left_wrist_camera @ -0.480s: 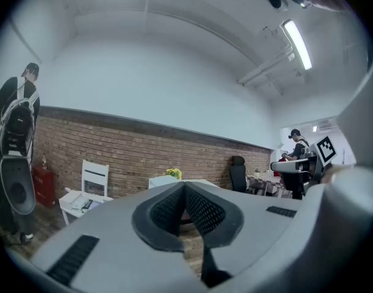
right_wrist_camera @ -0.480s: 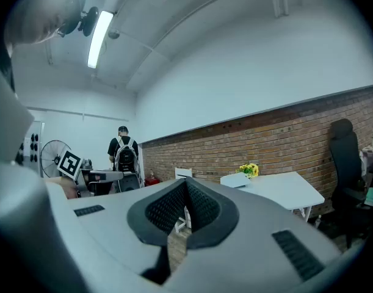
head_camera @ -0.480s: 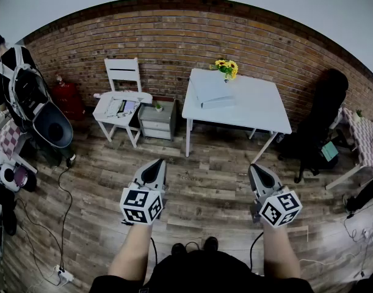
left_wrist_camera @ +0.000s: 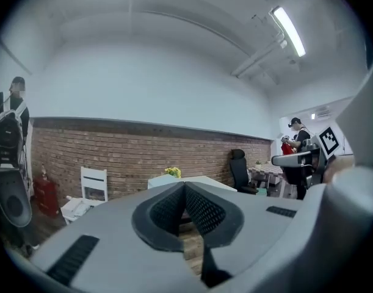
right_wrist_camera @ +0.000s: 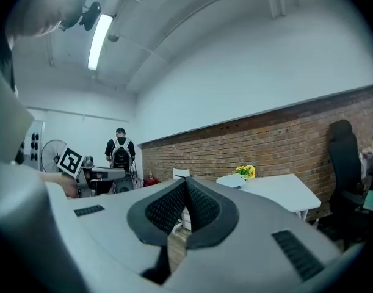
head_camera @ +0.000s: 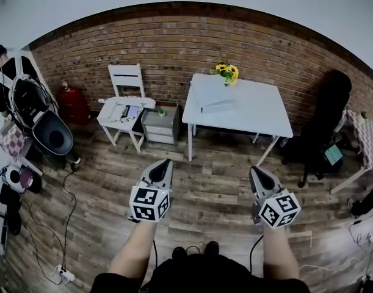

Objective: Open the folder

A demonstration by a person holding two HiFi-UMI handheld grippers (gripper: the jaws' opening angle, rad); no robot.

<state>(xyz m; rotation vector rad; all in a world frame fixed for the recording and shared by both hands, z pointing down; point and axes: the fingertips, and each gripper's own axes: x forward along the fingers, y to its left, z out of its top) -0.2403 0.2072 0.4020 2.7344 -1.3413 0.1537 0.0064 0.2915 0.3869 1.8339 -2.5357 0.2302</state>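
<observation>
Claws shut, both empty: my left claw (head_camera: 165,162) and right claw (head_camera: 254,170) hover level over the wood floor (head_camera: 213,160), well apart from the folder (head_camera: 212,97).
Behind, the brick wall (head_camera: 174,41) spans the room; against it stands the white table (head_camera: 262,112), with a white chair (head_camera: 126,78) and a small drawer unit (head_camera: 160,124) to its left. My folder lies flat on the table's left part, just beside the yellow flowers (head_camera: 226,71).

Red brick wall (head_camera: 192,38) well ahead of both jaws, plank wood floor (head_camera: 213,185) below. White counter (head_camera: 265,112) ahead-right, white chair (head_camera: 126,77) and small drawer unit (head_camera: 162,126) ahead-left, black office chair (head_camera: 330,99) far right. Ceiling tube light (left_wrist_camera: 288,24) overhead.
</observation>
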